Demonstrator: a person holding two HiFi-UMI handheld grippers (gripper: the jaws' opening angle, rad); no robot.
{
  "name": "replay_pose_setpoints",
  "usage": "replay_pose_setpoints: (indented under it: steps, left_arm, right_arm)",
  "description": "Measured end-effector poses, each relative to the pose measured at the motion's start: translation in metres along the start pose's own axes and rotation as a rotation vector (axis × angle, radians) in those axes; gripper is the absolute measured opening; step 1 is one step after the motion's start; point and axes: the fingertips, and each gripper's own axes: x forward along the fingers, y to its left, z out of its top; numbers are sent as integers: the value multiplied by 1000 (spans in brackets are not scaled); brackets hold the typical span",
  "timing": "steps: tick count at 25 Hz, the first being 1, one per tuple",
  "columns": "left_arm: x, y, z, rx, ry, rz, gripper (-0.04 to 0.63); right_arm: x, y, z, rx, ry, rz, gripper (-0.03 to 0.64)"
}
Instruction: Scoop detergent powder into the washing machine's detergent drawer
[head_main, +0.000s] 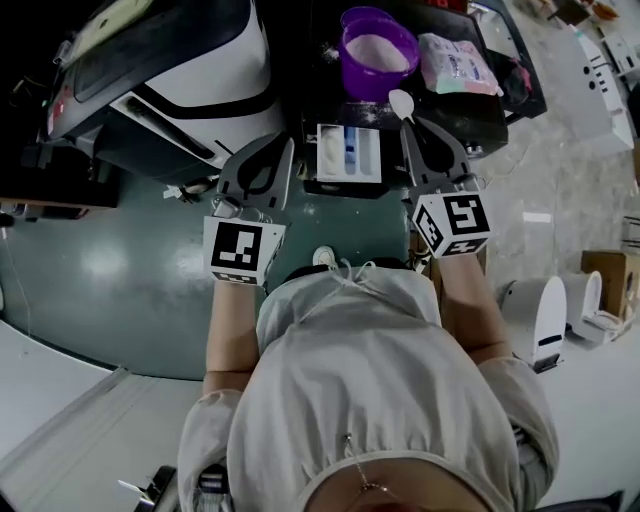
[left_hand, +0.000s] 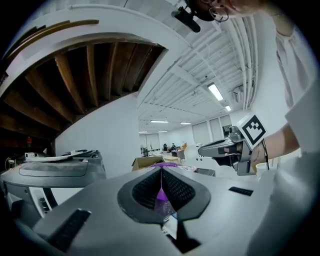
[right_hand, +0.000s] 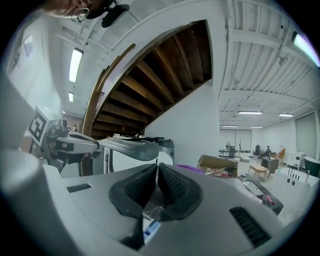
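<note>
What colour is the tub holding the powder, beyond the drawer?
Purple: the tub has white powder inside. The head view shows it best.

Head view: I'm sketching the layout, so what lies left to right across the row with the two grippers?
washing machine → left gripper → detergent drawer → right gripper, holding the spoon

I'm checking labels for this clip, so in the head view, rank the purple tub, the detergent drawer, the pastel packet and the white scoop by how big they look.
1. purple tub
2. detergent drawer and pastel packet: too alike to rank
3. white scoop, clearly smallest
</note>
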Motion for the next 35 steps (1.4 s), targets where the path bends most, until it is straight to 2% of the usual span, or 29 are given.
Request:
replay_pose_setpoints:
  steps: [8, 13, 21, 28, 32, 35]
  left_arm:
    - [47, 20, -13, -18, -3, -50, 23]
    - [80, 23, -12, -33, 49, -53, 23]
    - [140, 28, -7, -15, 72, -47, 23]
    - [177, 36, -7, -10, 81, -24, 23]
    - [185, 42, -11, -14, 91, -6, 23]
    - [185, 46, -13, -18, 95, 8, 23]
  right_arm:
    - [47, -28, 0, -35, 33, -20, 11]
    - [78, -60, -1, -47, 64, -2, 11]
    - [139, -96, -15, -101, 192, 96, 12]
    - [186, -113, -38, -194, 398, 214, 12]
    - [201, -112, -52, -231, 535, 290, 12]
    - [211, -113, -61, -296, 622, 330, 12]
